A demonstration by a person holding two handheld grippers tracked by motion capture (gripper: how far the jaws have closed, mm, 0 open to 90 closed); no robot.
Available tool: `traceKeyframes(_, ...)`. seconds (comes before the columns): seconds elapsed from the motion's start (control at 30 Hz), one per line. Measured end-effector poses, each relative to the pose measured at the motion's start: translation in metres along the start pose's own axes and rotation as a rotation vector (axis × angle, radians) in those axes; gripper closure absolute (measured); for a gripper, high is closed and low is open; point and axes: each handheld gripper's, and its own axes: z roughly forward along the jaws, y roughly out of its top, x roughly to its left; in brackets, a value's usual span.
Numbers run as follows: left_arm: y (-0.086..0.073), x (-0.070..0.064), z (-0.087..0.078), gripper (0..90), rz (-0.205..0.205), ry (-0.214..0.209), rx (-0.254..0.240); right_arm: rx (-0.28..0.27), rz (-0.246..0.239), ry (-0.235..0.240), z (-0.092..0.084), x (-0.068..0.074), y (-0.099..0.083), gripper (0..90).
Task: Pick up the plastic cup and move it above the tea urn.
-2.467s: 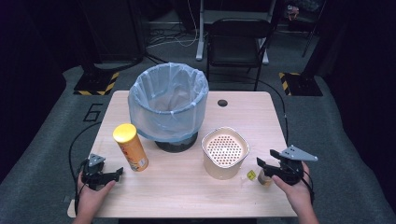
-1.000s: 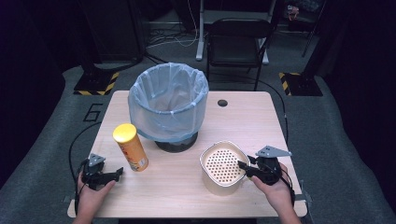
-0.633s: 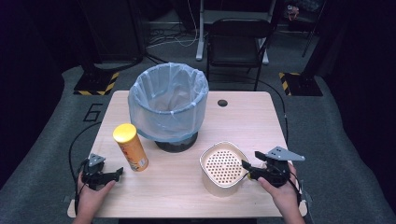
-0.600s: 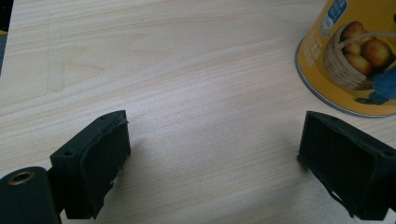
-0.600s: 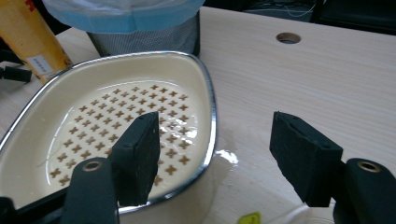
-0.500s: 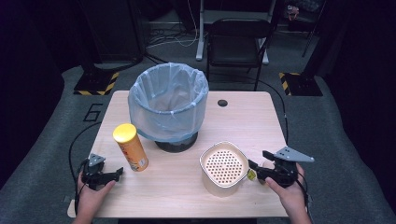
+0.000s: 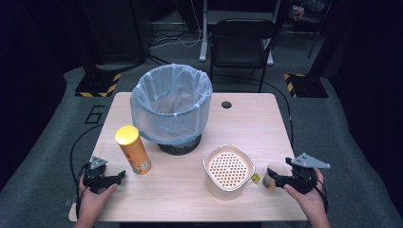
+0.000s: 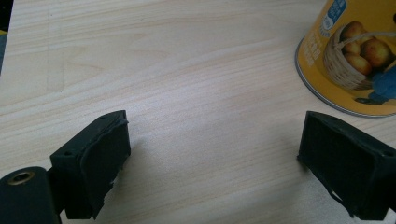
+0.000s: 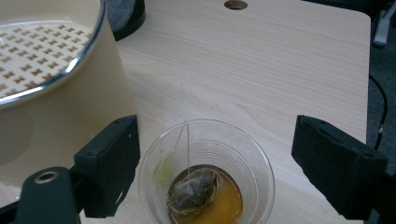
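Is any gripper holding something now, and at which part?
Nothing is held. The right gripper stands open around the cup; the left gripper is open too.

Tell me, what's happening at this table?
A person sits with a gripper in each hand. The right gripper has just been opening its jaws, and a clear cup with a tea bag in some tea stands between them, not squeezed. A cream strainer pot sits right beside it. The left gripper rests open on the table near a yellow chip can. A bin lined with a bag stands behind.
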Motion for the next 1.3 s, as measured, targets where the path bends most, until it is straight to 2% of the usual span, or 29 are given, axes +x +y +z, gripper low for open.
traceKeyframes(0.1,0.000,0.000,0.000,8.8,0.000,0.000,0.000,0.011,-0.013,0.030,0.004,-0.001,-0.005,14.9)
traceKeyframes(0.17,0.000,0.000,0.000,8.8,0.000,0.000,0.000,0.010,-0.004,0.028,0.006,0.000,-0.006,14.7)
traceKeyframes(0.27,0.000,0.000,0.000,8.8,0.000,0.000,0.000,0.034,-0.019,0.046,0.011,0.001,-0.009,14.8)
traceKeyframes(0.43,0.000,0.000,0.000,8.8,0.000,0.000,0.000,0.068,-0.029,0.047,0.020,0.001,-0.016,19.0)
traceKeyframes(0.67,0.000,0.000,0.000,8.8,-0.001,0.000,0.000,0.080,-0.036,0.040,0.024,0.002,-0.023,20.0)
traceKeyframes(0.77,0.000,0.000,0.000,8.8,0.000,0.000,0.000,0.069,-0.042,0.042,0.025,0.001,-0.024,20.0)
traceKeyframes(0.87,0.000,0.000,0.000,8.8,0.000,0.000,0.000,0.075,-0.071,0.037,0.026,0.001,-0.027,20.7)
traceKeyframes(1.0,0.000,0.000,0.000,8.8,0.000,0.000,0.000,0.087,-0.079,0.029,0.028,0.001,-0.028,23.3)
traceKeyframes(1.03,0.000,0.000,0.000,8.8,0.000,0.000,0.000,0.090,-0.060,0.030,0.029,0.001,-0.029,25.6)
traceKeyframes(1.1,0.000,0.000,0.000,8.8,0.000,0.000,0.000,0.091,-0.060,0.033,0.030,0.001,-0.029,26.7)
traceKeyframes(1.2,0.000,0.000,0.000,8.8,0.000,0.000,0.003,0.087,-0.076,0.039,0.030,0.001,-0.029,26.9)
traceKeyframes(1.3,0.000,0.000,0.000,8.8,0.000,0.000,0.001,0.081,-0.101,0.025,0.030,0.003,-0.029,27.3)
